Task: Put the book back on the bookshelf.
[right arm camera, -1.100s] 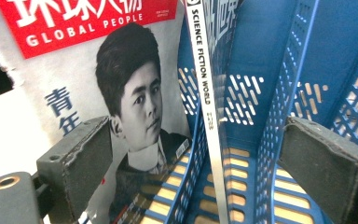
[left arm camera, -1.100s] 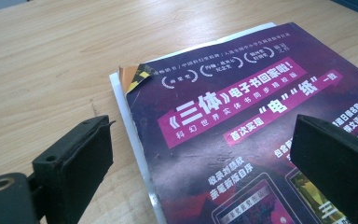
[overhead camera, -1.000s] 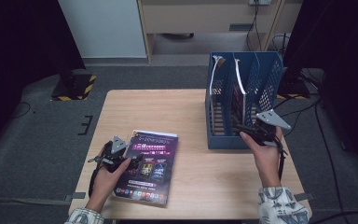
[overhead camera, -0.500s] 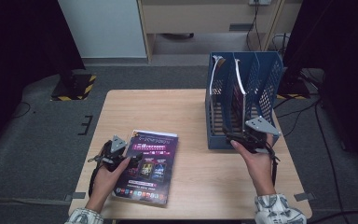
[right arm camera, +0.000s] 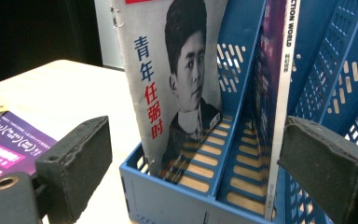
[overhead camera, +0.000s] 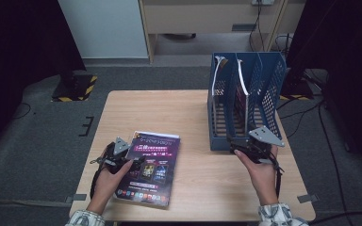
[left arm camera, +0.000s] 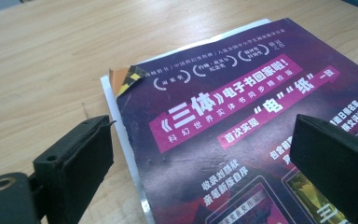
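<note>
Both grippers wide, holding nothing: left gripper (left arm camera: pixel 200 163) straddles the magazine (left arm camera: pixel 251 140) edge on the table (overhead camera: pixel 193 113); right gripper (right arm camera: pixel 191 177) faces the blue file rack (right arm camera: pixel 177 196).

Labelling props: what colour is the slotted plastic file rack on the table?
Blue; the slotted plastic file rack shows best in the right gripper view.

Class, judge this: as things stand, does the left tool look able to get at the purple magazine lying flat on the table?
Probably yes. The left tool is open, its jaws either side of the purple magazine's near edge, with nothing between them.
</note>
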`<state>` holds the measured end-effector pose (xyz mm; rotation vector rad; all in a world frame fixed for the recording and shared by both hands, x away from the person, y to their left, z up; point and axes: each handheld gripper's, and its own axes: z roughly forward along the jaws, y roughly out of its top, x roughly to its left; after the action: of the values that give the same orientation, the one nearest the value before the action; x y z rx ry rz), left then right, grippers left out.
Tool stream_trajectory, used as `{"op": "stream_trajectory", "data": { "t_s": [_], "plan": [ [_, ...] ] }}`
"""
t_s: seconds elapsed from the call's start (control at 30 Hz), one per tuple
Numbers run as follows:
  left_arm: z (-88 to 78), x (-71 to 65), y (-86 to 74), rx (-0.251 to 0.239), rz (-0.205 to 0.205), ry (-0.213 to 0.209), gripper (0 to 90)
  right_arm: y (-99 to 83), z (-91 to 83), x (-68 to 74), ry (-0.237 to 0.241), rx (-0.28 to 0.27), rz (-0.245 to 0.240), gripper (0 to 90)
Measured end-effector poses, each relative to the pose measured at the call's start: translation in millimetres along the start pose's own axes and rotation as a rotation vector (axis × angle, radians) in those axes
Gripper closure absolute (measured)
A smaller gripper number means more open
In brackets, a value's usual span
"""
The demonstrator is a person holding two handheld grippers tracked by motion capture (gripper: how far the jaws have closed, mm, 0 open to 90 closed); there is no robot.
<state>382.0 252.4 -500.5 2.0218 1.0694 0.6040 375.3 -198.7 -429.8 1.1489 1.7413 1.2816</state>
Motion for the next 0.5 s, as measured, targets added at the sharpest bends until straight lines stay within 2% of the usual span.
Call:
{"op": "stream_trajectory", "data": {
  "t_s": [0.13, 0.37, 0.5],
  "plan": [
    [1.3, -0.2, 0.0, 0.003, -0.003, 0.004, 6.7, -5.8, -5.2, 6.7, 0.004, -0.003, -0.016, 11.3],
    [1.7, 3.9, -1.3, 0.014, 0.001, 0.019, 8.5, -10.8, -2.1, 28.3, 0.059, -0.005, -0.034, 13.3],
    [4.0, 6.2, -2.4, 0.025, -0.007, 0.017, 9.6, -15.5, 4.8, 45.1, 0.096, 0.015, -0.082, 17.0]
  ]
}}
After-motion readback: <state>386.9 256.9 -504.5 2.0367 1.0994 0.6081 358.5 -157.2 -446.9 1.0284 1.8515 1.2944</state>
